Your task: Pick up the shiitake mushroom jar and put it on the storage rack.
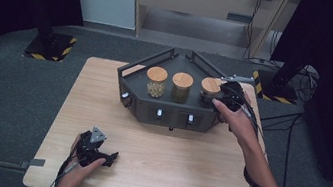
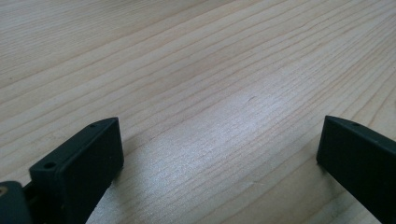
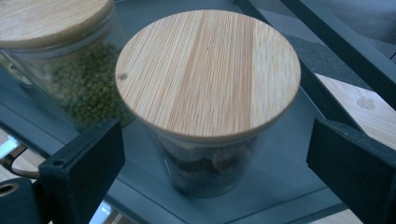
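A person sits at a wooden table (image 1: 152,172) holding a 2-jaw gripper in each hand; the right gripper (image 3: 215,158) is reached out to the right end of a dark metal tray (image 1: 139,94) at the far side of the table, and its jaws stand wide apart with nothing pressed between them; directly ahead of those jaws, and just beyond their tips, stands a glass jar with a round bamboo lid (image 3: 208,74), holding dark brown pieces; the jar is upright and the pads do not touch it; to the left of it, as this gripper looks, a second jar of green beans (image 3: 88,88) stands close beside it; in the high view a third jar of pale contents (image 1: 156,83) stands farthest from the right gripper. The left gripper (image 2: 219,154) rests low over bare tabletop near the person, well apart from the tray; its jaws are spread wide and hold nothing.
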Demonstrator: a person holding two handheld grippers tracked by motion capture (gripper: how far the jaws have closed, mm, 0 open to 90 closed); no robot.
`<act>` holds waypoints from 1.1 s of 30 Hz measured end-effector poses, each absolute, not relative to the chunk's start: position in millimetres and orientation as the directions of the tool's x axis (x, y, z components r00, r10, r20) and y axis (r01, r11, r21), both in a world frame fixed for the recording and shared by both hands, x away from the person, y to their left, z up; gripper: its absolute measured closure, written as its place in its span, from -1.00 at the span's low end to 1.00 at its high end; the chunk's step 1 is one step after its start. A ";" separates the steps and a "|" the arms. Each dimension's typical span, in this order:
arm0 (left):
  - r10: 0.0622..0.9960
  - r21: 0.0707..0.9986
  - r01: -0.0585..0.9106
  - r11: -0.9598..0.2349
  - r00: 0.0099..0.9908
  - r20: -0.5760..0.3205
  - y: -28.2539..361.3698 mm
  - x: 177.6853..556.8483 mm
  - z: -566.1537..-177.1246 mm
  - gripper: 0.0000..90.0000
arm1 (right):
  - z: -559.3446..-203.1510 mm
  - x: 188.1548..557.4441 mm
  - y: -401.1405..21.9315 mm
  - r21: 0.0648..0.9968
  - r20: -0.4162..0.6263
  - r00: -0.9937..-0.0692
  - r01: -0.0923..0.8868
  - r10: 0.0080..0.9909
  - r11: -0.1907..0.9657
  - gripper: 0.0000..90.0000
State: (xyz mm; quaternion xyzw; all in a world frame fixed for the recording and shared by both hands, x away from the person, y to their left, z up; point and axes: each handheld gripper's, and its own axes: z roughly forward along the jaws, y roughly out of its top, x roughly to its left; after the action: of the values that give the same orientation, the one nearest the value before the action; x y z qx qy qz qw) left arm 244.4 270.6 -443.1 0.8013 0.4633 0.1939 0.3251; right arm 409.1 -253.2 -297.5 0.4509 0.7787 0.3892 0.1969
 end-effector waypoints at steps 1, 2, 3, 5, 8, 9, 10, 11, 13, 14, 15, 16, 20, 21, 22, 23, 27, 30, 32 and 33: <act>0.869 0.701 0.616 -0.359 0.496 0.010 270.6 244.4 -443.1 -1.00 | -297.6 408.2 -253.7 0.785 0.044 -0.517 0.547 0.855 0.290 -0.91; 0.869 0.701 0.616 -0.359 0.496 0.010 270.6 244.4 -443.1 -1.00 | -297.9 406.5 -254.6 0.789 0.041 -0.518 0.542 0.854 0.291 -0.91; 0.869 0.701 0.616 -0.359 0.495 0.009 270.6 244.4 -443.1 -1.00 | -298.0 405.2 -255.4 0.790 0.041 -0.520 0.539 0.853 0.291 -0.92; 0.869 0.701 0.616 -0.359 0.495 0.010 270.6 244.4 -443.2 -1.00 | -298.3 402.9 -256.6 0.792 0.040 -0.522 0.536 0.852 0.291 -0.92; 0.869 0.701 0.616 -0.359 0.495 0.010 270.6 244.4 -443.1 -1.00 | -299.4 399.9 -257.9 0.792 0.035 -0.523 0.534 0.851 0.296 -0.93; 0.869 0.701 0.616 -0.359 0.495 0.010 270.6 244.4 -443.1 -1.00 | -299.6 399.0 -257.9 0.791 0.033 -0.523 0.534 0.852 0.297 -0.92; 0.869 0.701 0.616 -0.359 0.495 0.010 270.6 244.4 -443.1 -1.00 | -300.1 398.2 -258.4 0.791 0.030 -0.524 0.533 0.851 0.300 -0.93; 0.869 0.701 0.616 -0.359 0.495 0.010 270.6 244.3 -443.1 -1.00 | -300.5 397.4 -258.8 0.792 0.031 -0.523 0.533 0.852 0.298 -0.93; 0.869 0.701 0.616 -0.359 0.495 0.010 270.6 244.4 -443.1 -1.00 | -301.7 395.7 -259.9 0.795 0.032 -0.525 0.529 0.850 0.297 -0.93; 0.869 0.701 0.616 -0.359 0.495 0.009 270.6 244.3 -443.2 -1.00 | -302.0 395.0 -260.6 0.795 0.032 -0.527 0.528 0.849 0.298 -0.93; 0.869 0.701 0.616 -0.359 0.495 0.010 270.6 244.4 -443.1 -1.00 | -302.4 394.4 -261.0 0.795 0.033 -0.526 0.529 0.850 0.297 -0.94; 0.869 0.701 0.616 -0.359 0.495 0.010 270.6 244.4 -443.2 -1.00 | -302.6 393.9 -261.5 0.795 0.033 -0.526 0.529 0.850 0.296 -0.94; 0.869 0.701 0.616 -0.359 0.495 0.010 270.6 244.3 -443.1 -1.00 | -304.0 390.5 -262.7 0.796 0.040 -0.524 0.532 0.851 0.290 -0.94; 0.869 0.701 0.616 -0.359 0.495 0.009 270.6 244.3 -443.2 -1.00 | -304.5 389.3 -263.1 0.797 0.042 -0.527 0.530 0.849 0.290 -0.94; 0.869 0.701 0.616 -0.359 0.495 0.010 270.6 244.3 -443.2 -1.00 | -304.9 387.7 -263.4 0.798 0.044 -0.528 0.529 0.848 0.288 -0.94; 0.869 0.701 0.616 -0.359 0.495 0.010 270.6 244.3 -443.2 -1.00 | -305.1 386.7 -263.6 0.799 0.043 -0.529 0.527 0.847 0.289 -0.94; 0.869 0.701 0.616 -0.359 0.495 0.010 270.6 244.3 -443.1 -1.00 | -304.7 381.6 -264.6 0.802 0.038 -0.529 0.522 0.848 0.290 -0.94; 0.869 0.701 0.616 -0.359 0.495 0.010 270.6 244.3 -443.2 -1.00 | -303.7 378.4 -267.0 0.805 0.037 -0.528 0.519 0.848 0.288 -0.94; 0.869 0.701 0.616 -0.359 0.495 0.010 270.6 244.4 -443.1 -1.00 | -303.4 376.1 -268.7 0.807 0.037 -0.528 0.517 0.848 0.287 -0.94; 0.869 0.701 0.616 -0.359 0.495 0.010 270.6 244.3 -443.1 -1.00 | -303.4 375.2 -269.4 0.808 0.038 -0.528 0.516 0.848 0.285 -0.94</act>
State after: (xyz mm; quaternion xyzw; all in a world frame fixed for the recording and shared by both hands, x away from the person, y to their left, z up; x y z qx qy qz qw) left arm 244.3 270.6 -443.1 0.8012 0.4633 0.1940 0.3251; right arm 375.2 -269.4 -303.4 0.4403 0.7748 0.4046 0.2053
